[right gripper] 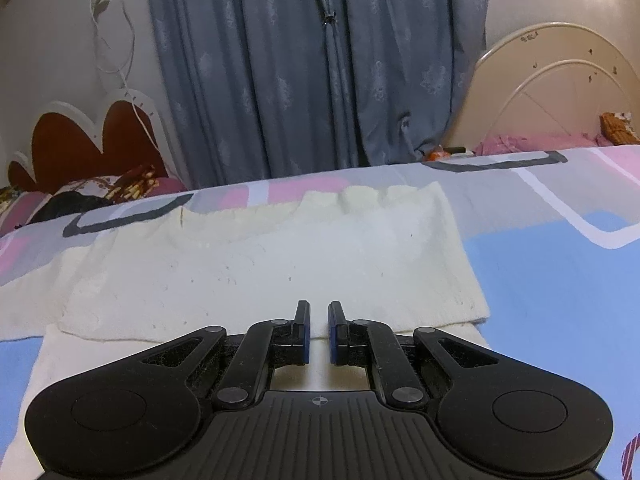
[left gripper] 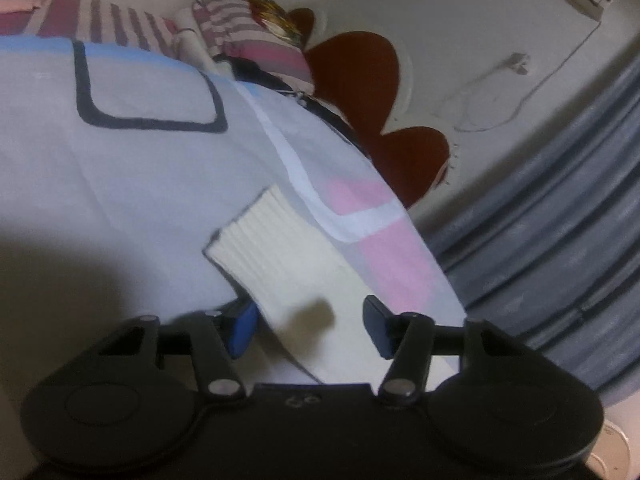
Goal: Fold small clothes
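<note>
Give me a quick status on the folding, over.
Left hand-held gripper open, straddling the cream sweater's ribbed sleeve. Right hand-held gripper shut, nothing held, over the cream sweater, part-folded on the bedsheet. Nothing blocking.

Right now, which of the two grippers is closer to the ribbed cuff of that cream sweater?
Left. The left gripper has the sleeve between its fingers, just short of the ribbed cuff. The right gripper is over the folded sweater body; no cuff shows there.
</note>
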Demonstrator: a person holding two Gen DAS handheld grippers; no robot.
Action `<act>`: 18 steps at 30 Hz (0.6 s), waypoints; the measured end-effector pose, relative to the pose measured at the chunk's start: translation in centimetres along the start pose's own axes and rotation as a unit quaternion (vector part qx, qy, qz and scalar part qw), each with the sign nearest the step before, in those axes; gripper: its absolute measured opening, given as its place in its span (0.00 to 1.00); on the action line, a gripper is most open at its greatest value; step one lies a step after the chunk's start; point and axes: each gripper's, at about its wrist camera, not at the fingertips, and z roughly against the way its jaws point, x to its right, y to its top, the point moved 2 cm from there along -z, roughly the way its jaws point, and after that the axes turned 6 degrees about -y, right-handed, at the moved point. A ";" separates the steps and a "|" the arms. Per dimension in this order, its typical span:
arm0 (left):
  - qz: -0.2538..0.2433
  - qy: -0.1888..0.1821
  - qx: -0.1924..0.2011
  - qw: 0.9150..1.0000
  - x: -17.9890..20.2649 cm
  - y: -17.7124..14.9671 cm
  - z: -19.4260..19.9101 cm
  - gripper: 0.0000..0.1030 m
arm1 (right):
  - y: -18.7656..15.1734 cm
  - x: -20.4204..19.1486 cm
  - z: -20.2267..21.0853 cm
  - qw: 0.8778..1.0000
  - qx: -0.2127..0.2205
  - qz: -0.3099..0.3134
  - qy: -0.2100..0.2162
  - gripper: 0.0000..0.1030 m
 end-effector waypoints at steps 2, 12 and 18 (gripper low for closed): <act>-0.040 0.008 -0.013 0.999 1.0 0.0 -0.4 0.02 | 0.2 0.1 0.0 1.000 0.002 -0.004 0.000 0.07; -0.302 -0.188 -0.112 0.928 21.2 -13.5 -0.1 0.02 | 0.1 2.2 0.2 1.000 0.008 -0.029 -0.008 0.07; -0.376 -0.205 -0.182 0.885 29.2 -24.6 -1.8 0.02 | 0.4 3.9 1.0 0.999 0.011 -0.034 -0.006 0.07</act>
